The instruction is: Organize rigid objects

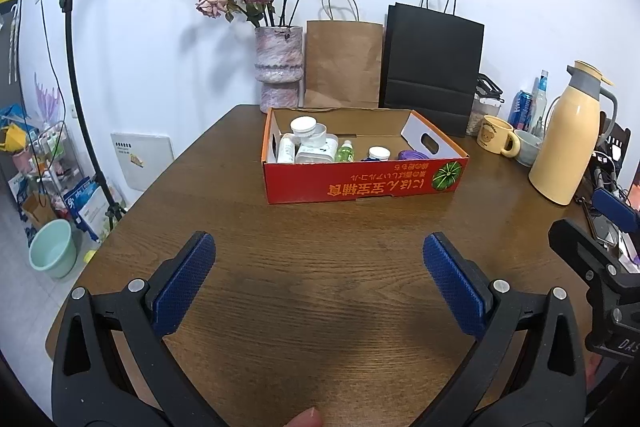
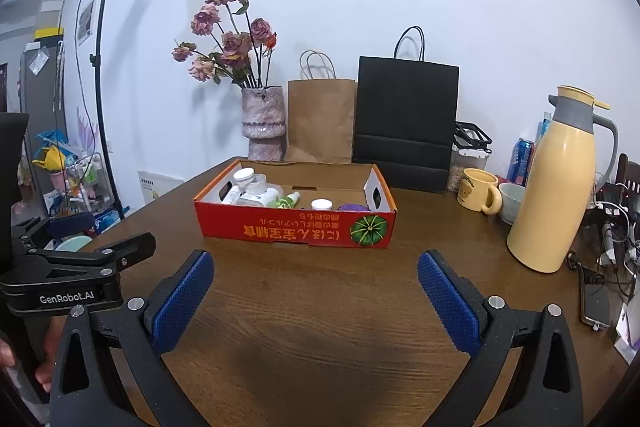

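Note:
A red cardboard box (image 1: 360, 185) (image 2: 296, 231) sits on the wooden table, beyond both grippers. Inside it lie white bottles and jars (image 1: 310, 145) (image 2: 252, 189), a small green bottle (image 1: 345, 151) (image 2: 286, 202), a white-capped jar (image 1: 379, 153) (image 2: 321, 204) and a purple thing (image 1: 412, 155) (image 2: 352, 207). My left gripper (image 1: 319, 251) is open and empty above the bare tabletop. My right gripper (image 2: 315, 269) is open and empty too, a little short of the box's front wall.
A vase of dried roses (image 1: 279, 67), a brown paper bag (image 1: 343, 63) and a black bag (image 1: 432, 67) stand behind the box. A yellow mug (image 2: 480, 191), a small bowl (image 2: 511, 201), a yellow thermos (image 2: 554, 187), cans and cables are at the right. A light stand (image 2: 102, 67) stands left.

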The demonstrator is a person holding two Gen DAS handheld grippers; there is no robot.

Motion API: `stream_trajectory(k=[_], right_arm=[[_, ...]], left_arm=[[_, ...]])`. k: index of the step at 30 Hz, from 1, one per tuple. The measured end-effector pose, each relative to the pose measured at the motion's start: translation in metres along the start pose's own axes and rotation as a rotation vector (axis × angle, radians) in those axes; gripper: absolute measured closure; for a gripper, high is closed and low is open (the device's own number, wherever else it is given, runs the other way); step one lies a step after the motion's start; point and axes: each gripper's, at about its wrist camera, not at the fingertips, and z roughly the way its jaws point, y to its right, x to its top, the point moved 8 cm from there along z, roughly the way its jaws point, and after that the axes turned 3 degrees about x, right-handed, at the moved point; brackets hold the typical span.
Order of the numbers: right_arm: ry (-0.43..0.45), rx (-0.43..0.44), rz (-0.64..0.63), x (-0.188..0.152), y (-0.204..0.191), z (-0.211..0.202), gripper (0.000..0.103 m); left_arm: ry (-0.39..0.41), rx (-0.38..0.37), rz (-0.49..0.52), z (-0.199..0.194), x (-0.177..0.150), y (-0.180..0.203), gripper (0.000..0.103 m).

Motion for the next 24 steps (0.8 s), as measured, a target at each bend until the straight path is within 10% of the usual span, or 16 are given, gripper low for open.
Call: stream_trajectory(k=[24], right_arm=[[0.001,-0.001,0.001,0.0000,0.0012,-0.0019,0.000]], left_arm=[[-0.004,-0.009,0.002,0.0000,-0.0011,0.0024,0.000]])
